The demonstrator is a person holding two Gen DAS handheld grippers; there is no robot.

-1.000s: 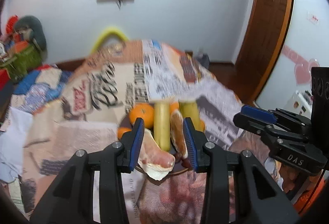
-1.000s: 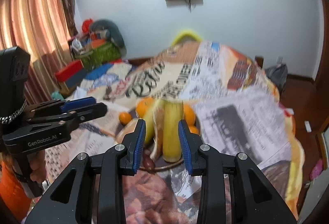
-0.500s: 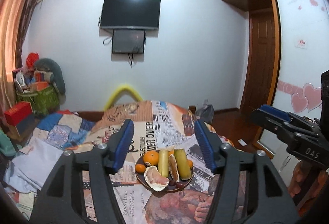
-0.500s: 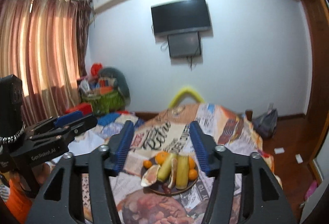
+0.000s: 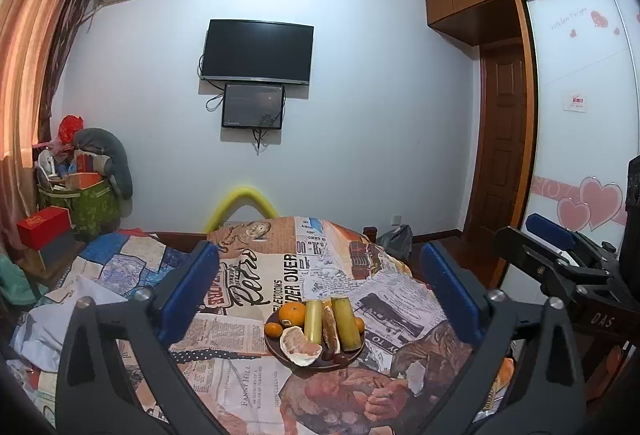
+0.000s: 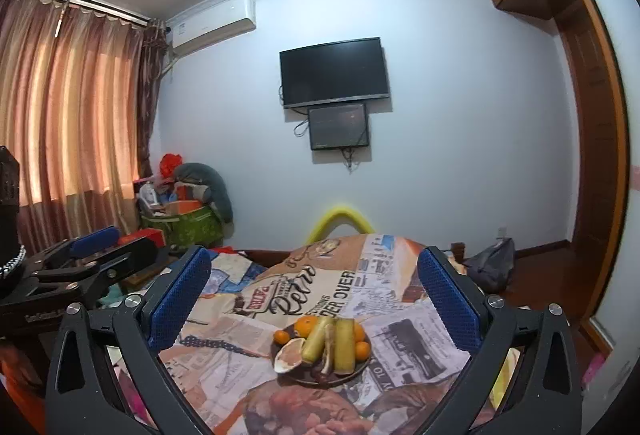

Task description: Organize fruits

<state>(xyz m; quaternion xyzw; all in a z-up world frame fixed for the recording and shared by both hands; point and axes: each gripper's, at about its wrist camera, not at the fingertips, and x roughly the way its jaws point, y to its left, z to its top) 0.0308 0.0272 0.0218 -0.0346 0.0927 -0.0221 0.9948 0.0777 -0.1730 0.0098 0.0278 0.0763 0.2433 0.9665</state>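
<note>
A dark round plate (image 5: 280, 351) sits on the newspaper-print tablecloth (image 5: 256, 291). It holds several oranges (image 5: 292, 314), two green-yellow sugarcane sticks (image 5: 346, 323), a brownish stick between them, a peeled pomelo piece (image 5: 300, 345) and small dark fruits at the front. The plate also shows in the right wrist view (image 6: 352, 369). My left gripper (image 5: 320, 293) is open and empty, held well back from and above the plate. My right gripper (image 6: 316, 291) is open and empty, likewise back from the plate. Each gripper shows at the edge of the other's view.
A yellow chair back (image 5: 242, 197) stands behind the table. Boxes and a green bag (image 5: 86, 203) pile at the left by the curtain (image 6: 68, 107). A wooden door (image 5: 500, 139) and wardrobe are at the right. A TV (image 5: 256, 51) hangs on the far wall.
Both grippers have pulled back and up from right over the plate, and their jaws have opened wide. The fruits stay on the plate.
</note>
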